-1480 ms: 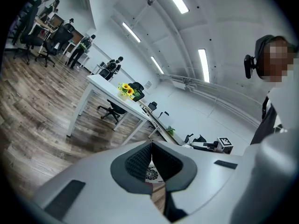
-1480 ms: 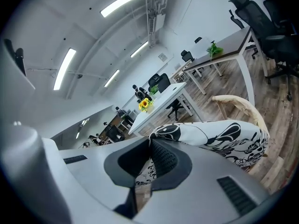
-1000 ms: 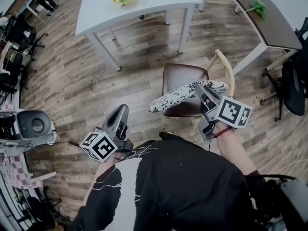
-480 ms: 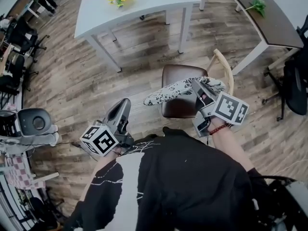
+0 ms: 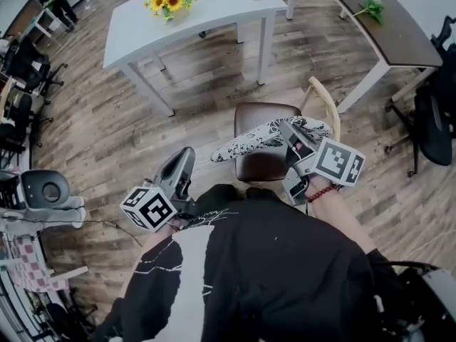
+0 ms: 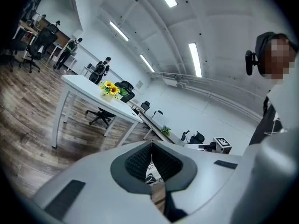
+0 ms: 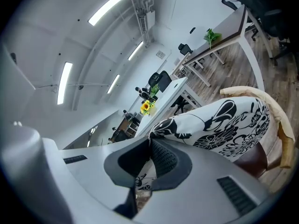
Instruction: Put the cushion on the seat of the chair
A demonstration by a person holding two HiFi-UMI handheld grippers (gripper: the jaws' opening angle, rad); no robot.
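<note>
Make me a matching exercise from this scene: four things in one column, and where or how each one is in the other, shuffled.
1. cushion
2. sunflowers
3. green plant
4. left gripper

A. on the white table
B. on the dark-topped table
C. clamped in the right gripper, above the chair
D. shut and empty, left of the chair

Pairs: 1-C, 2-A, 3-B, 4-D

office w/ desks (image 5: pixel 214 9), swivel chairs (image 5: pixel 433 116), strip lights (image 6: pixel 194 59).
</note>
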